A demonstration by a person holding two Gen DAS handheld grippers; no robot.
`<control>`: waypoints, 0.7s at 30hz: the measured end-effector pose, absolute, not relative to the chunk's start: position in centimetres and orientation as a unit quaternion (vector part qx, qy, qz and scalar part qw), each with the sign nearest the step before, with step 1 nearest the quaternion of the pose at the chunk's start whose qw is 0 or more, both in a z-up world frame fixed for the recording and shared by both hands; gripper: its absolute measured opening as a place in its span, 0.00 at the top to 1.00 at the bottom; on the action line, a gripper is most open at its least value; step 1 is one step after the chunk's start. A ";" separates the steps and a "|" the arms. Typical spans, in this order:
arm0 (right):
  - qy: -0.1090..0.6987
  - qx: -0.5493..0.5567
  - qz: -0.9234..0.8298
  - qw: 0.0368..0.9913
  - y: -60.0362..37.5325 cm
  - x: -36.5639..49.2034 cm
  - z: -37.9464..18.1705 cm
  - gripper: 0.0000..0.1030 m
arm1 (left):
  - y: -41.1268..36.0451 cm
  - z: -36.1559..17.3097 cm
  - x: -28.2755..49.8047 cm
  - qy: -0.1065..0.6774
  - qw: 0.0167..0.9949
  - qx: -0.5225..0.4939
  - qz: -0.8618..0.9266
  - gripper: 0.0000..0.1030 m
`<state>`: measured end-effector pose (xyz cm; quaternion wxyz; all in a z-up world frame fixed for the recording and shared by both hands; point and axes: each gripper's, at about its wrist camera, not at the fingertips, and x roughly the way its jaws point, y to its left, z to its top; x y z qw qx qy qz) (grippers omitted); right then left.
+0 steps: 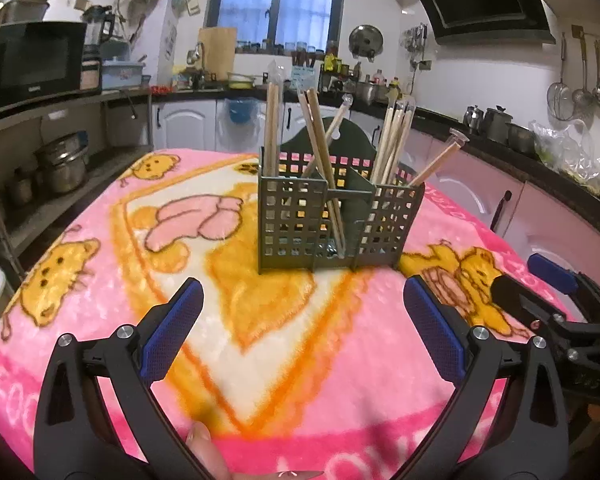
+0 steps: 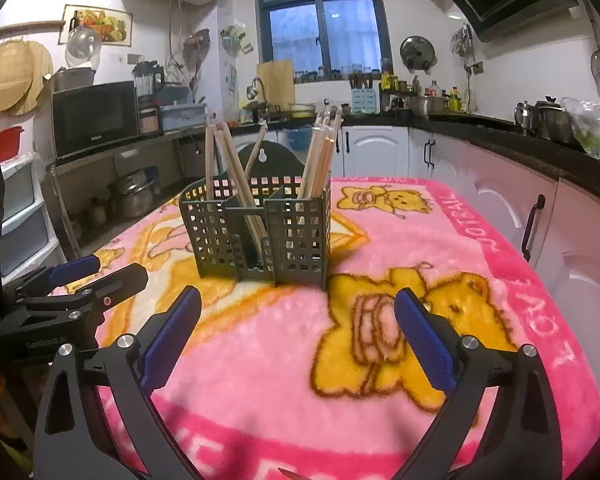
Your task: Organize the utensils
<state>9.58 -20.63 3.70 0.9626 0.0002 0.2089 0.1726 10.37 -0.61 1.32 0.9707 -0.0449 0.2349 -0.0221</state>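
Note:
A dark green lattice utensil holder [image 1: 340, 220] stands upright on the pink cartoon blanket [image 1: 140, 240], with three compartments. Wooden chopsticks [image 1: 392, 140] stand in it: several in the right compartment, a few [image 1: 320, 152] in the left and middle. My left gripper [image 1: 302, 300] is open and empty, low over the blanket in front of the holder. The holder [image 2: 260, 232] and its chopsticks [image 2: 322, 152] also show in the right wrist view. My right gripper [image 2: 298, 308] is open and empty in front of it. Each gripper shows in the other's view, the right [image 1: 556, 300] and the left [image 2: 84, 280].
The blanket [image 2: 420, 240] covers a table. Kitchen counters with pots and kettles [image 2: 548, 120] run along the right and back. A microwave [image 1: 36, 64] and shelves with pots [image 1: 60, 164] stand at the left. White cabinet doors [image 2: 376, 152] lie behind the table.

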 end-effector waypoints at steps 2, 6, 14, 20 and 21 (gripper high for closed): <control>0.197 0.005 0.168 0.966 -20.8 9.2 3.8 0.08 | -0.6 1.3 10.2 0.229 0.972 -0.042 -0.018 0.10; 0.162 0.005 0.154 0.975 -21.1 8.4 4.1 0.06 | -0.4 1.2 9.8 0.215 0.975 -0.046 -0.021 0.10; 0.099 0.010 0.142 0.985 -21.6 6.9 4.3 0.06 | 0.0 1.3 8.9 0.175 0.983 -0.052 -0.022 0.10; 0.091 0.010 0.147 0.985 -21.4 6.7 3.9 0.06 | 0.0 1.2 8.9 0.166 0.985 -0.049 -0.020 0.10; 0.093 0.009 0.147 0.985 -21.3 6.7 3.8 0.06 | 0.0 1.2 8.9 0.166 0.985 -0.050 -0.019 0.10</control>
